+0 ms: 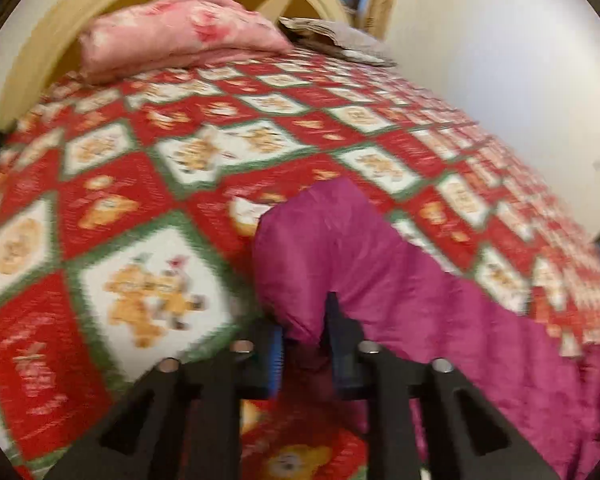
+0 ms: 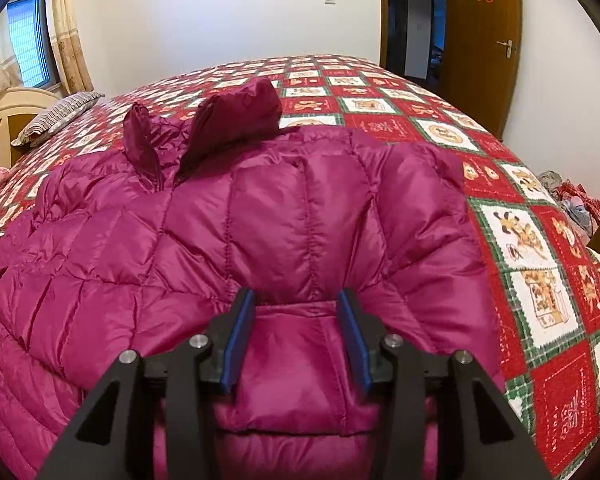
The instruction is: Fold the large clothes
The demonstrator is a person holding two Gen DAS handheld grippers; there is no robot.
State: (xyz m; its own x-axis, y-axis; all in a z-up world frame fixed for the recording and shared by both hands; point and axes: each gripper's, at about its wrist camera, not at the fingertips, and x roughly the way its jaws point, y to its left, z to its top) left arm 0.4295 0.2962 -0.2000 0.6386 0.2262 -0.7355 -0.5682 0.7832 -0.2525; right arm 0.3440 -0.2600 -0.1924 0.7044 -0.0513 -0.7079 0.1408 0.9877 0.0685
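Lying across the bed (image 2: 512,216), the jacket (image 2: 260,216) is running hood-away from the right gripper (image 2: 296,300), whose fingers are pinching a padded fold at its near hem. Left gripper (image 1: 306,344) is clamping the jacket's sleeve end.

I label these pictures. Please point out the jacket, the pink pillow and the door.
jacket (image 2: 308,216), right wrist view, quilted back panel.
pink pillow (image 1: 180,36), left wrist view, top face.
door (image 2: 480,48), right wrist view, wooden panel.

close wrist views, shared jacket (image 2: 260,220), bed (image 1: 140,168)
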